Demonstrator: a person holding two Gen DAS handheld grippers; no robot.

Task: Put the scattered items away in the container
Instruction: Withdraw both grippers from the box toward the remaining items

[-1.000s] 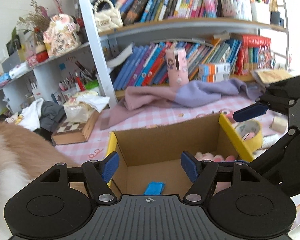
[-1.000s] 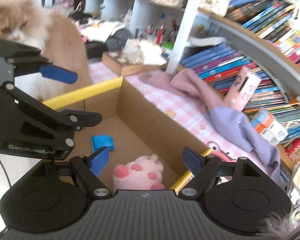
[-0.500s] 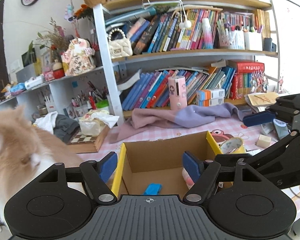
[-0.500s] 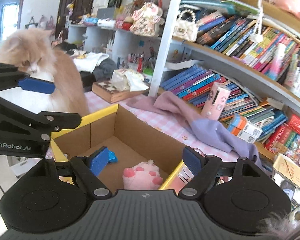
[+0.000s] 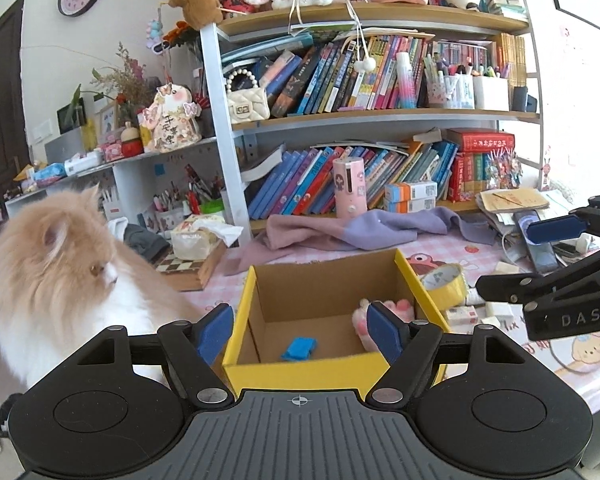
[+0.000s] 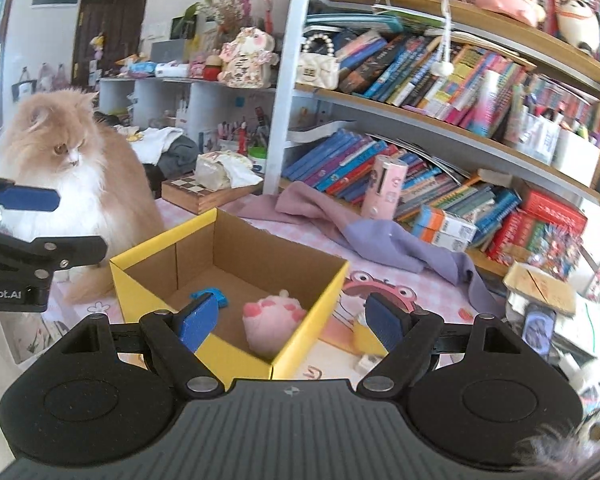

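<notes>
A cardboard box with yellow rims (image 5: 300, 372) (image 6: 164, 240) stands on the pink checked tablecloth. Inside lie a small blue item (image 5: 299, 349) (image 6: 216, 294) and a pink plush paw (image 5: 400, 306) (image 6: 272, 316). My left gripper (image 5: 300, 328) hovers open just in front of the box's near wall, holding nothing. My right gripper (image 6: 292, 312) is open and empty near the box's right corner. A yellow tape roll (image 5: 444, 284) and small white blocks (image 5: 462, 314) lie on the cloth right of the box.
A fluffy orange and white cat (image 5: 52, 264) (image 6: 72, 168) sits close to the box's left side. A purple cloth (image 5: 360, 228), a pink cylinder (image 5: 350, 188) and a chessboard box (image 5: 188, 268) lie behind, below a packed bookshelf. Papers clutter the right (image 6: 540, 288).
Both grippers have pulled back and up from over the box, so the whole box now shows. The left jaws stand slightly wider. The cat is now fully in view beside the box.
</notes>
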